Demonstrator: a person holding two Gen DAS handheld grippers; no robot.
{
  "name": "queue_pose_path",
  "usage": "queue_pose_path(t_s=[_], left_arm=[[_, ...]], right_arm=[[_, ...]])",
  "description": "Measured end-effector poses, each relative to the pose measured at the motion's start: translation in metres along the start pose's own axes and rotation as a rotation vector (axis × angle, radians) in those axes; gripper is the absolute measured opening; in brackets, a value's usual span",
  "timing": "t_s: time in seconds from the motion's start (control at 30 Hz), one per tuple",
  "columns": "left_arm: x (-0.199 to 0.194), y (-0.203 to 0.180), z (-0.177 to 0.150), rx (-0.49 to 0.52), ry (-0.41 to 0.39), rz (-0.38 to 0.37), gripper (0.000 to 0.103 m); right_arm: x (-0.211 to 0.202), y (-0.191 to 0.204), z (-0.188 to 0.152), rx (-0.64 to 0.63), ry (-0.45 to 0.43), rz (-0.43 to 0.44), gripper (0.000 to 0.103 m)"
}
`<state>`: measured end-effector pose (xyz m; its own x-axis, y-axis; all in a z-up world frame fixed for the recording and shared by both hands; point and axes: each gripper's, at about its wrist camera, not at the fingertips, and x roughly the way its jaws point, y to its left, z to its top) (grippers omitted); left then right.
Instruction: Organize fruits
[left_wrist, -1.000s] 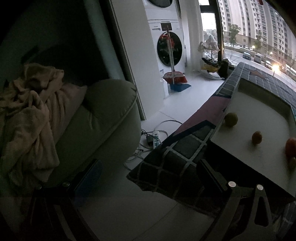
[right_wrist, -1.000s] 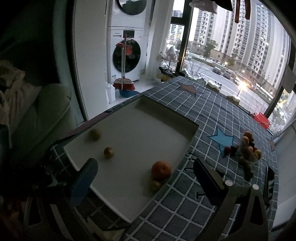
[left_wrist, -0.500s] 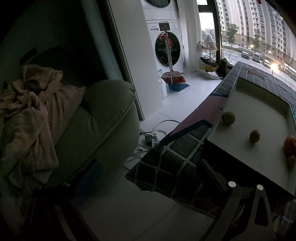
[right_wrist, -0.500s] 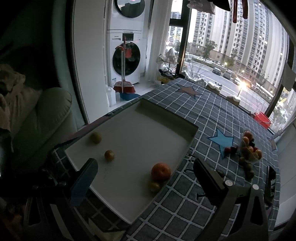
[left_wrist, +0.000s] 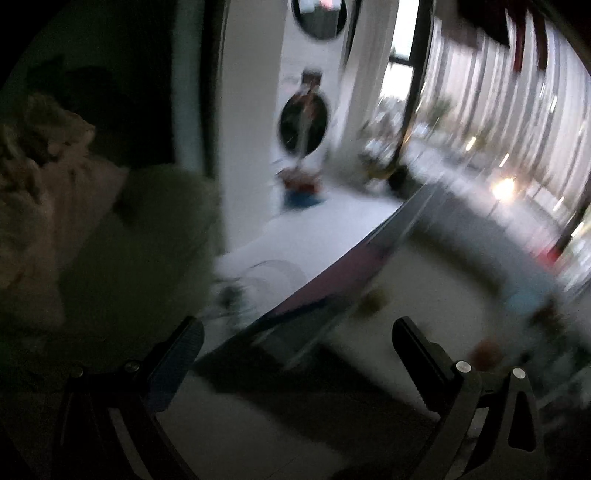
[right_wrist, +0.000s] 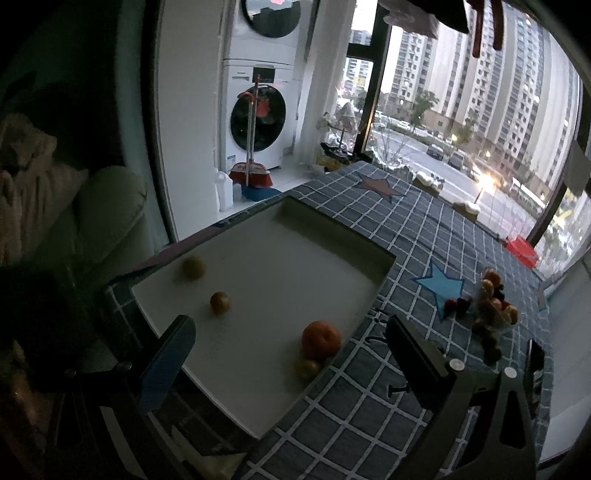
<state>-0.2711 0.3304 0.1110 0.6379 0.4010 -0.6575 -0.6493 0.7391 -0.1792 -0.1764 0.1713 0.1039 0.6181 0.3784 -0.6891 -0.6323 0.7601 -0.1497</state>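
While the left view was smeared with blur, the right view showed a white tray (right_wrist: 258, 421) at centre frame holding four round fruits: an orange (right_wrist: 320, 339) touching a small greenish one (right_wrist: 306, 369) by the right rim, a small orange one (right_wrist: 220, 302) and a yellowish one (right_wrist: 193, 268) at upper left. No fruit showed a clear long axis. Both the right gripper (right_wrist: 288, 345) and left gripper (left_wrist: 295, 345) hovered over the tray with jaws spread, empty. More fruit sat piled (right_wrist: 493, 314) at right on the checked cloth (right_wrist: 424, 229).

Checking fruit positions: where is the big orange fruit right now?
In the right wrist view, the big orange fruit sits in the white tray, near its right edge, touching a small greenish fruit.
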Motion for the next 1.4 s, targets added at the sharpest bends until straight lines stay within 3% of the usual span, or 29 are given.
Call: queue_pose_path(t_s=[0.07, 0.17, 0.3, 0.37, 0.77, 1.4], left_arm=[[-0.021, -0.016, 0.020, -0.016, -0.067, -0.081, 0.102], [-0.048, -0.058, 0.045, 0.072, -0.146, -0.159, 0.102], [-0.059, -0.103, 0.060, 0.150, -0.138, -0.279, 0.102], [-0.059, -0.118, 0.062, 0.173, -0.133, -0.305, 0.102], [-0.054, -0.144, 0.054, 0.213, -0.106, -0.323, 0.102], [-0.064, -0.163, 0.044, 0.300, -0.150, -0.277, 0.102]], right_arm=[[0.000, 0.006, -0.003, -0.016, -0.002, 0.003, 0.103], [0.001, 0.010, -0.008, -0.022, 0.000, 0.011, 0.103], [0.000, 0.014, -0.015, -0.025, 0.002, 0.022, 0.103], [-0.002, 0.013, -0.017, -0.012, -0.005, 0.040, 0.103], [-0.007, 0.008, -0.025, 0.008, -0.015, 0.084, 0.103], [-0.009, 0.009, -0.028, 0.006, -0.040, 0.091, 0.103]])
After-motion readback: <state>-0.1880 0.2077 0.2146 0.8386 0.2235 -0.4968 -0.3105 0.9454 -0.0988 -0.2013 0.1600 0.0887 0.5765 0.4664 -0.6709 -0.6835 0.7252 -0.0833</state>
